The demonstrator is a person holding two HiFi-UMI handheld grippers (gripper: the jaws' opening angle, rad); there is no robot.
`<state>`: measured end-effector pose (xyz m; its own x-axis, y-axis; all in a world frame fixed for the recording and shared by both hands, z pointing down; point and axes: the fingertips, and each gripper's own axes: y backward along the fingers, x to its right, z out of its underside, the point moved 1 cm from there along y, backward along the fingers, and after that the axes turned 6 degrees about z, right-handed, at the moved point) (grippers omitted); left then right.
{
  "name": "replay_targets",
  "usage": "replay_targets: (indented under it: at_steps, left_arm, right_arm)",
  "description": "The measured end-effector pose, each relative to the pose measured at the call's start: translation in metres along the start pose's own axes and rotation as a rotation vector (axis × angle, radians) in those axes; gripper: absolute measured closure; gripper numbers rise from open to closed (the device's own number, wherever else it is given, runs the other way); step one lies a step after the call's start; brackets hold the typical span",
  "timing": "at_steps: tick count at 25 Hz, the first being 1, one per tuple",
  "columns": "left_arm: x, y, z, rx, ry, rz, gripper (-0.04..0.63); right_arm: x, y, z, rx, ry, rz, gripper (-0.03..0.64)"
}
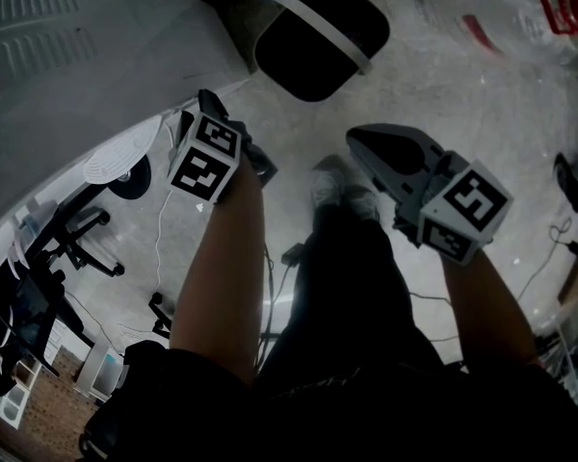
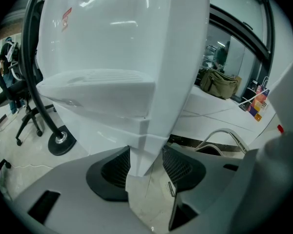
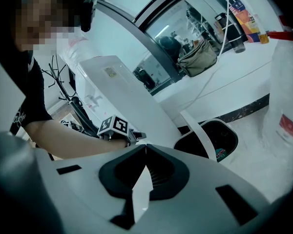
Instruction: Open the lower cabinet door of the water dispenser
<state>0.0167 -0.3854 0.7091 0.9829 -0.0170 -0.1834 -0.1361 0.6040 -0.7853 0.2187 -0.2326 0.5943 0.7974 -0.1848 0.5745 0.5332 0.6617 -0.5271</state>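
The white water dispenser (image 1: 87, 75) stands at the upper left, its drip ledge (image 2: 95, 84) above the lower cabinet door. My left gripper (image 2: 146, 167) has the door's lower corner edge (image 2: 145, 147) between its ribbed pads (image 2: 116, 165), and both pads touch it. In the head view that gripper (image 1: 208, 104) sits against the dispenser's side, marker cube facing up. My right gripper (image 1: 358, 142) hangs apart over the floor. Its jaws (image 3: 145, 150) meet at the tips with nothing held. The right gripper view also shows the dispenser (image 3: 132, 101).
A black bin (image 1: 318, 37) with a white handle stands just right of the dispenser. A clear water jug (image 3: 288, 96) is at the far right. A stand's round base (image 2: 61, 140) and an office chair (image 2: 19, 106) are left of the dispenser. Cables (image 1: 159, 229) run across the floor.
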Motion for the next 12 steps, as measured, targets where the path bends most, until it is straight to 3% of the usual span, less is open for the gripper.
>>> replay_targets:
  at_steps: [6,12]
  left_arm:
    - [0.0013,0.0009,0.0003,0.0,0.0,-0.003,0.391]
    - [0.0004,0.0064,0.0076,-0.004,0.001,-0.007,0.4]
  right_arm:
    - [-0.0004,0.0014,0.0004,0.014,0.043,-0.019,0.604]
    - [-0.0012,0.005,-0.002,0.0,0.0,-0.013,0.604]
